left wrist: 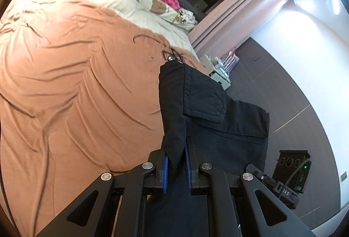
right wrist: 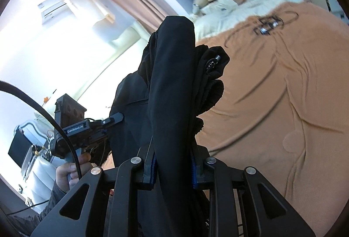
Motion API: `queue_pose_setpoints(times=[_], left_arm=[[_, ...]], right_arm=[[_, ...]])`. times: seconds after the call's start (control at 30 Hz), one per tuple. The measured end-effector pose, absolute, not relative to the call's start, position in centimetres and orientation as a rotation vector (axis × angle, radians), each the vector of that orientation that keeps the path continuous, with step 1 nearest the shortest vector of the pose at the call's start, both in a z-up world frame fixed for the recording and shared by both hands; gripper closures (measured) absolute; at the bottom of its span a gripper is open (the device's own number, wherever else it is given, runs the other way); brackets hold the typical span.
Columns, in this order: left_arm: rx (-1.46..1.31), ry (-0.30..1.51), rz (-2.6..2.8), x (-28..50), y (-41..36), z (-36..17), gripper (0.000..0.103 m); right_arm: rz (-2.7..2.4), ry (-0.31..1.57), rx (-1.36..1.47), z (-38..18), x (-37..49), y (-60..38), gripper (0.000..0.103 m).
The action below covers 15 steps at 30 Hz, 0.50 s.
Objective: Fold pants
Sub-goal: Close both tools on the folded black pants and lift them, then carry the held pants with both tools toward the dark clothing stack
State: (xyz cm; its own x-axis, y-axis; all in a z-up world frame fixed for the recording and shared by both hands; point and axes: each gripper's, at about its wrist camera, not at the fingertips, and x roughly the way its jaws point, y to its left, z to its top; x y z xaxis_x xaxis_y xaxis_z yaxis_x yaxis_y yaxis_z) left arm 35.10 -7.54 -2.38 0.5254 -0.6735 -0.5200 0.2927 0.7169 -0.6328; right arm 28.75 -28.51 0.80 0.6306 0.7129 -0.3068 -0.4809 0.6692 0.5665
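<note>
a bed's orange bedspread (left wrist: 72,75) fills the background. black pants (left wrist: 196,106) hang in the air beside it, lifted clear. the left gripper (left wrist: 176,168) is clenched on a fold of them; the right gripper (right wrist: 173,168) grasps a thicker bunch of the same pants.

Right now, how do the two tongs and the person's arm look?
Both tongs, the left tongs and the right tongs, are black, with blue ribbed pads and round silver bolts on angular links with cut-outs. The left one carries white "GenRobot.AI" lettering and a black cable. The person's sleeve is dark grey.
</note>
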Motion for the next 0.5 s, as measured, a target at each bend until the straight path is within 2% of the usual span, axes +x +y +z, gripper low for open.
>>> queue_pose_setpoints(times=[0.5], left_arm=[[-0.466, 0.688, -0.504, 26.8, -2.6, 8.0, 0.091]], right_arm=[[0.824, 0.472, 0.386, 6.7, 26.8, -25.3, 0.083]])
